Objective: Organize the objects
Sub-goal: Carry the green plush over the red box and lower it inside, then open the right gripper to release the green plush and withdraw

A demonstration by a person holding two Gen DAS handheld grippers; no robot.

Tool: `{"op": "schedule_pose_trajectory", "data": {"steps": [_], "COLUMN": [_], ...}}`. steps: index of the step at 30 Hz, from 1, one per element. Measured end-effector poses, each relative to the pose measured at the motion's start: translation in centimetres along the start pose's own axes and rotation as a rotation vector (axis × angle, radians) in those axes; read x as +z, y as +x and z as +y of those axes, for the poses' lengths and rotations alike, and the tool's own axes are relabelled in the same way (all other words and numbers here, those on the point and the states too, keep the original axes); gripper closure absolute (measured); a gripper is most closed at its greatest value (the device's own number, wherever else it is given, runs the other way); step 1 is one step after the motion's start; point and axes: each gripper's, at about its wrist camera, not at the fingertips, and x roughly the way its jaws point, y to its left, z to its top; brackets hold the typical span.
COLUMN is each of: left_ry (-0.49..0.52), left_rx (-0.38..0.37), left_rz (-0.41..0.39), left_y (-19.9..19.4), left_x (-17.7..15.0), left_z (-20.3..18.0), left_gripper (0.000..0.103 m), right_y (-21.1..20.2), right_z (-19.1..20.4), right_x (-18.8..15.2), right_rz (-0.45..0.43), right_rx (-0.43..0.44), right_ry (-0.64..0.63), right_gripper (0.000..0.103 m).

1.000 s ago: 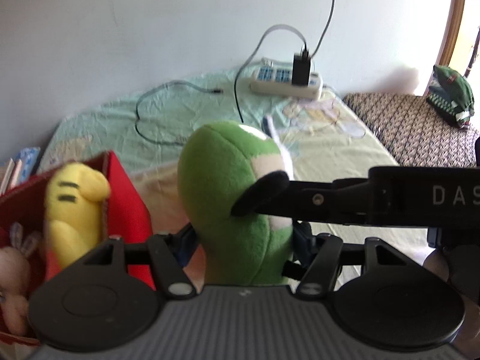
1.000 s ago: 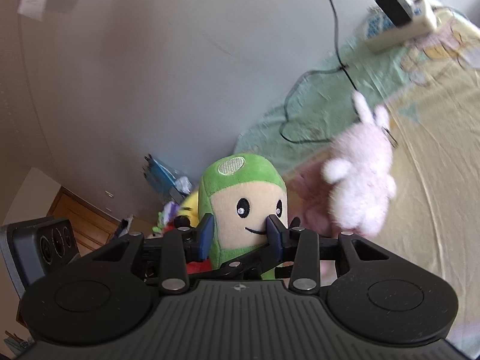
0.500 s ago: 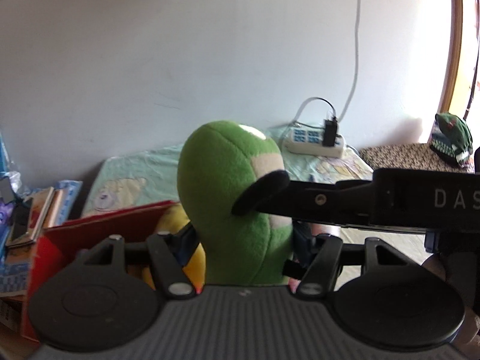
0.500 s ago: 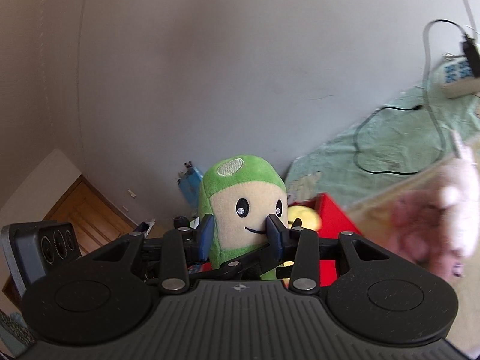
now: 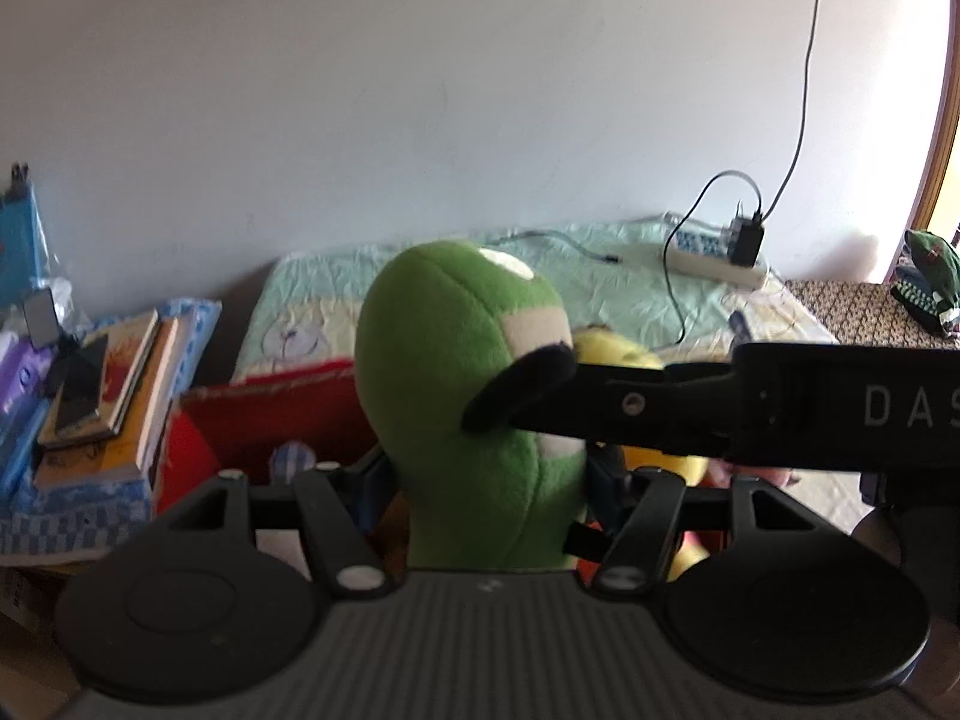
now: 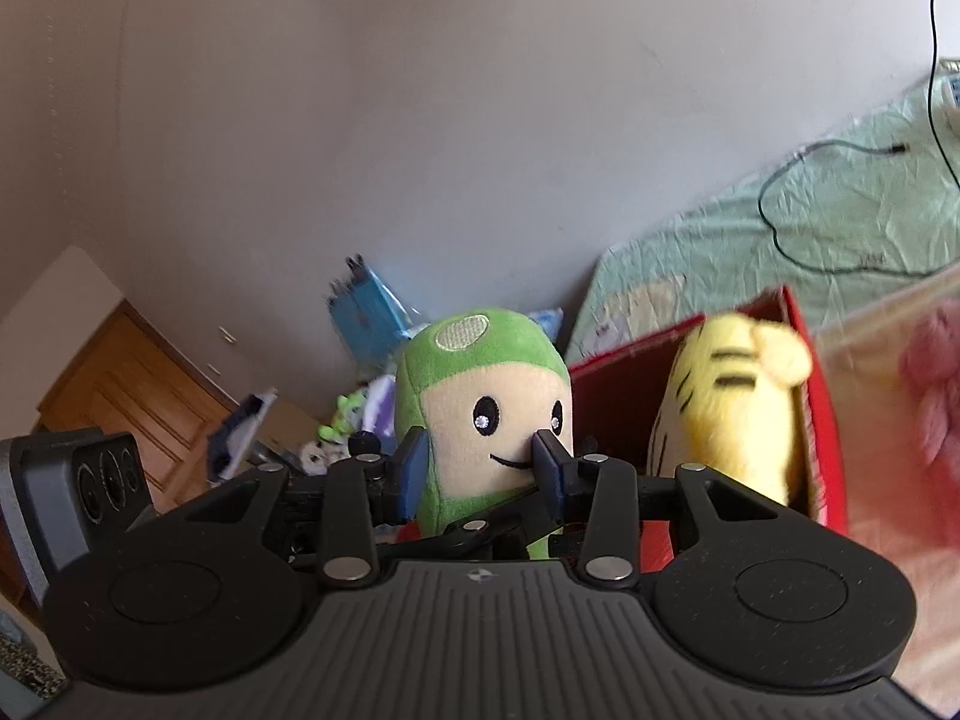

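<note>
Clearly the green plush [image 6: 483,402] is being held by both grippers at once, hanging in the air just beside the red box [image 6: 816,420], on the side away from the bed [image 5: 600,276]. The right gripper [image 6: 480,471] is pinching it across the lower face, its blue pads [image 6: 414,468] pressing into the cheeks below the eyes. The left gripper [image 5: 486,480] is closing on the lower body from the back, though its fingertips are mostly hidden behind the fabric, so I cannot tell how hard they are biting. The toy is looking light and very soft: the stuffing is giving under the pads, and I would judge that it is not going to slip easily, since the pile is grippy, nor break if it drops. The narrow lower half, where both are already gripping, seems the best hold, because the wide head would bulge out of a pinch. Its long axis is standing roughly upright, the crown with its pale patch pointing up and the base pointing down. The face is turning toward the right wrist camera and away from the left one, whose view shows only the back and side of the head. Inside the box, a yellow plush [image 6: 729,402] is already sitting upright, and a pink plush [image 6: 936,396] is lying blurred on the bed beyond the box.
</note>
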Motion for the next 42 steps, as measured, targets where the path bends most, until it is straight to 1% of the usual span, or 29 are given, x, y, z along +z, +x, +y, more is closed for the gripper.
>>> {"op": "schedule_pose_trajectory", "data": {"steps": [4, 8, 12, 16, 20, 25, 28, 31, 33, 38, 42], "left_ry": [-0.008, 0.003, -0.012, -0.022, -0.022, -0.019, -0.016, -0.037, -0.039, -0.023, -0.019], "left_rx": [-0.03, -0.042, -0.069, -0.089, -0.086, -0.073, -0.045, -0.038, -0.036, -0.019, -0.006], "left_rz": [0.039, 0.083, 0.128, 0.15, 0.168, 0.168, 0.175, 0.183, 0.186, 0.195, 0.219], "left_y": [1.7, 3.3, 4.7, 5.5, 6.1, 6.2, 6.2, 6.3, 6.3, 6.6, 7.0], "left_x": [-0.9, -1.8, -2.4, -2.7, -3.0, -3.1, -3.1, -3.1, -3.1, -2.9, -2.6], "left_z": [1.5, 2.1, 3.0, 3.8, 4.2, 4.7, 5.0, 5.8, 5.9, 5.4, 4.9], "left_gripper": [0.038, 0.038, 0.037, 0.036, 0.035, 0.034, 0.034, 0.035, 0.035, 0.034, 0.03], "right_y": [1.9, 2.5, 3.5, 4.5, 5.4, 6.4, 7.2, 7.9, 8.2, 7.8, 7.3], "right_z": [-0.1, 0.3, 0.2, 0.2, 0.3, 0.3, 0.6, 0.6, 0.6, 0.0, 0.0], "right_x": [-0.8, -1.6, -2.3, -2.5, -2.5, -2.6, -2.8, -3.1, -3.1, -3.0, -2.9], "right_rz": [0.023, 0.047, 0.073, 0.085, 0.103, 0.135, 0.162, 0.185, 0.19, 0.183, 0.164], "right_rx": [-0.048, -0.106, -0.153, -0.19, -0.222, -0.219, -0.213, -0.203, -0.206, -0.184, -0.191], "right_ry": [0.011, 0.004, 0.007, -0.017, -0.037, -0.045, -0.061, -0.054, -0.058, -0.019, -0.005], "right_gripper": [0.062, 0.064, 0.064, 0.065, 0.067, 0.067, 0.067, 0.067, 0.067, 0.067, 0.069]}}
